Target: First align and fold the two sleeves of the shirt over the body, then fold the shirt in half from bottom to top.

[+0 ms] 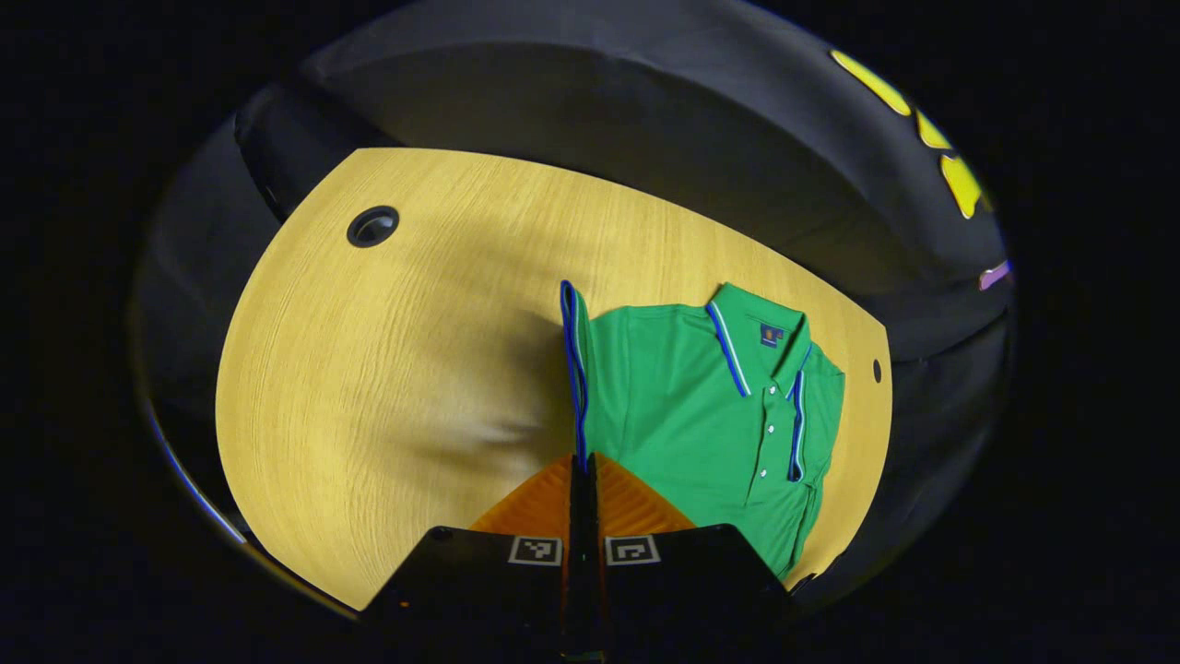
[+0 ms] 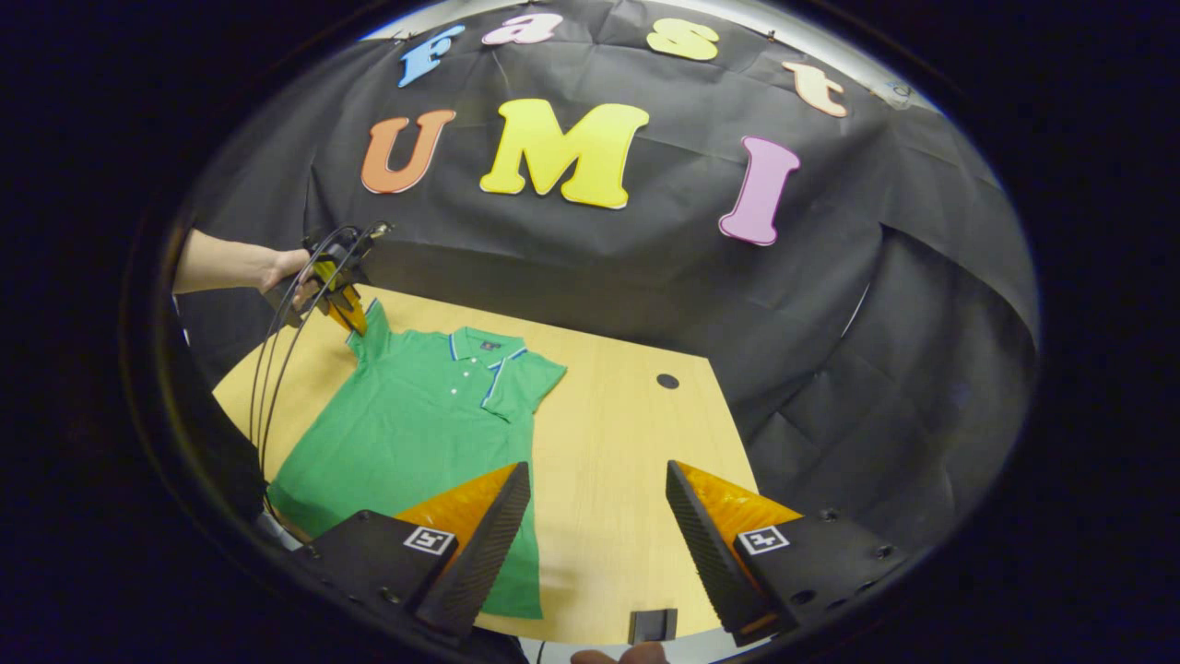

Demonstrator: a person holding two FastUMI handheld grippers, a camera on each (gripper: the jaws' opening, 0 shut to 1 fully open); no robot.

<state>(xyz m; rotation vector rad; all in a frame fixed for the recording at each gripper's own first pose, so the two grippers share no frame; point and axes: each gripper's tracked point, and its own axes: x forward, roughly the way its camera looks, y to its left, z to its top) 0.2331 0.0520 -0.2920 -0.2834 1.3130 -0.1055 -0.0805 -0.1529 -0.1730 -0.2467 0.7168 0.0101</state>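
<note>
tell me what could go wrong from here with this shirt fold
1. The left gripper pinches only the edge of the sleeve; the thin fabric could slip out mid-fold.
2. The lifted sleeve could drag the shirt across the smooth table and skew it, since the right gripper is open above the table, pinning nothing.
3. The other sleeve lies unfolded; an off-centre first fold may leave the two misaligned.
</note>
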